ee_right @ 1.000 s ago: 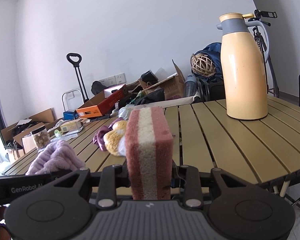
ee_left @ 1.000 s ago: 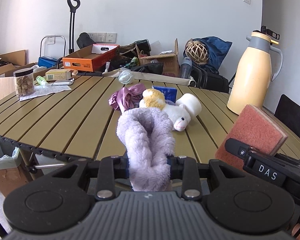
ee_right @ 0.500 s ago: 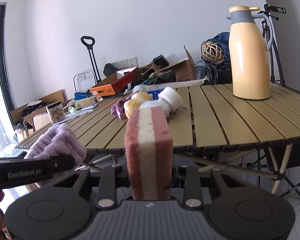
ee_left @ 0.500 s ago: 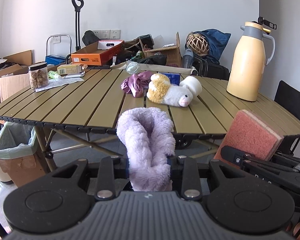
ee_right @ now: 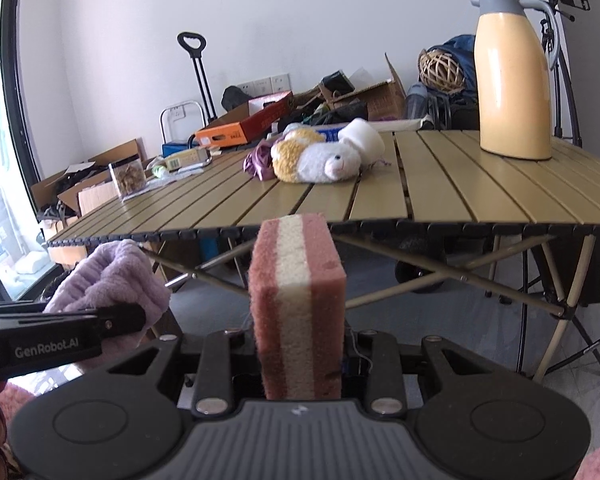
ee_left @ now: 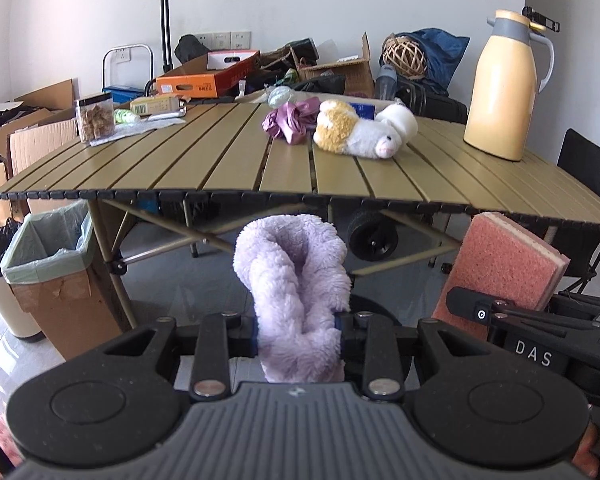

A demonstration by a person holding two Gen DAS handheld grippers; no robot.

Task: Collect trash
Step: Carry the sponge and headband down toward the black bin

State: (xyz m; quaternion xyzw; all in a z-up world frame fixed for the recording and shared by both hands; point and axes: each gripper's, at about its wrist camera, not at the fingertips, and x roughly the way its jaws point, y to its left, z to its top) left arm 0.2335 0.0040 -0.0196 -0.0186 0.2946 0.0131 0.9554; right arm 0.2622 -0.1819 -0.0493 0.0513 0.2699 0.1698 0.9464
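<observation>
My left gripper [ee_left: 298,336] is shut on a fluffy lilac cloth [ee_left: 296,280], which stands up between its jaws below the table's front edge. In the right wrist view the same lilac cloth [ee_right: 108,280] shows at lower left. My right gripper [ee_right: 298,344] is shut on a pink sponge with a cream middle layer [ee_right: 298,304], held upright. That sponge [ee_left: 504,264] also shows at the right of the left wrist view. A cardboard bin lined with a green bag [ee_left: 50,264] stands on the floor at the left, beside the table leg.
The slatted table [ee_left: 228,160] carries a plush toy [ee_left: 352,132], a purple cloth [ee_left: 290,120], a yellow thermos [ee_left: 502,88], a snack jar [ee_left: 95,118] and small packets. Boxes and bags crowd the back wall. A black chair [ee_left: 588,168] stands at the right.
Both grippers have drawn back from over the table and sunk below its front edge, each keeping its load. The lined bin has come into view at the left.
</observation>
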